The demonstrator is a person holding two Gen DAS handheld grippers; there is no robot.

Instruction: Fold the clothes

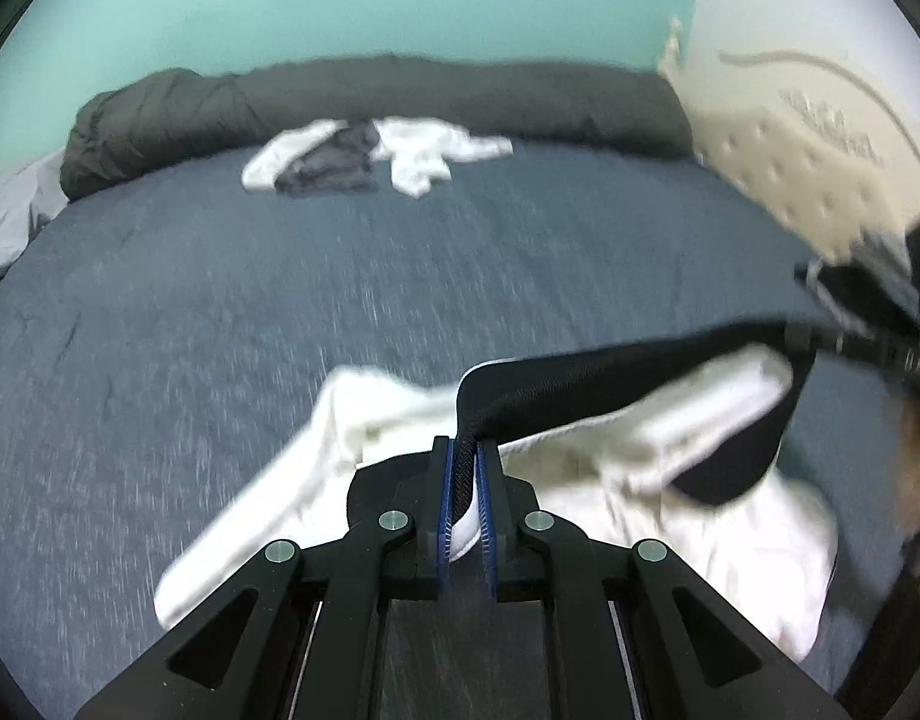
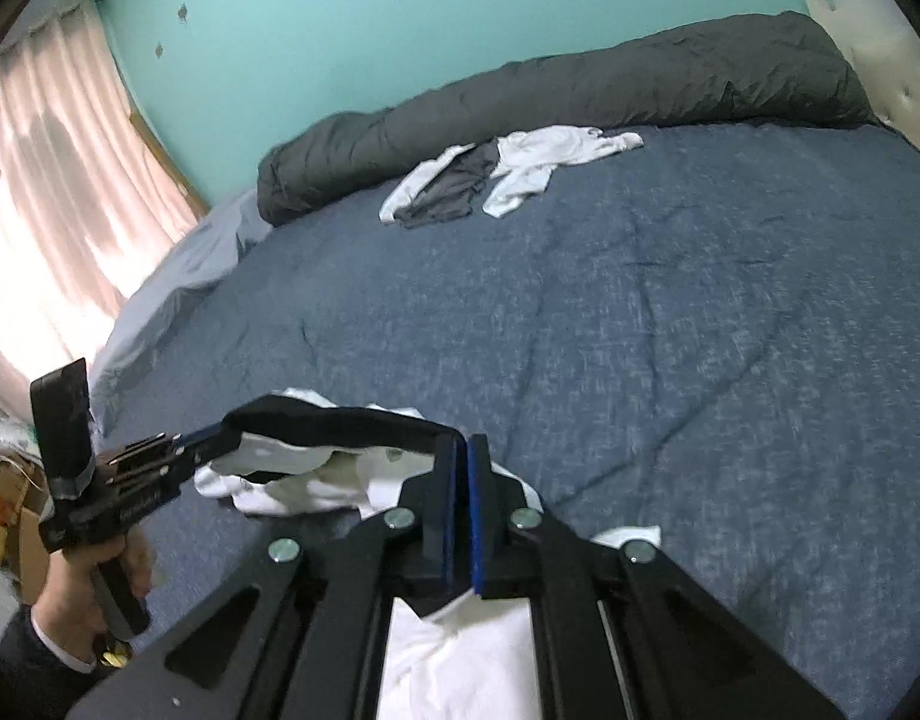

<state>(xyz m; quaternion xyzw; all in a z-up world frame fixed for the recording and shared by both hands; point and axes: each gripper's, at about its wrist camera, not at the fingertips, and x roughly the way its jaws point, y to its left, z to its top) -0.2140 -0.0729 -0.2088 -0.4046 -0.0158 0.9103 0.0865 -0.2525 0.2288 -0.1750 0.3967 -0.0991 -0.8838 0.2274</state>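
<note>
A white garment point(image 1: 730, 540) with a black band point(image 1: 610, 378) along one edge hangs low over the blue bedspread point(image 1: 280, 300). My left gripper point(image 1: 466, 450) is shut on one end of the band. My right gripper point(image 1: 805, 339) pinches the other end at the right, so the band stretches between them. In the right wrist view, my right gripper point(image 2: 463, 447) is shut on the black band point(image 2: 340, 426), with the white garment point(image 2: 292, 480) sagging below. My left gripper point(image 2: 211, 450) holds the band's far end, and a hand point(image 2: 106, 570) grips its handle.
A loose pile of white and grey clothes point(image 2: 502, 180) lies far across the bed, in front of a rolled dark duvet point(image 2: 580, 96). A cream tufted headboard point(image 1: 790, 168) rises on the right. A curtained window point(image 2: 52, 180) and boxes point(image 2: 16, 516) stand at the left.
</note>
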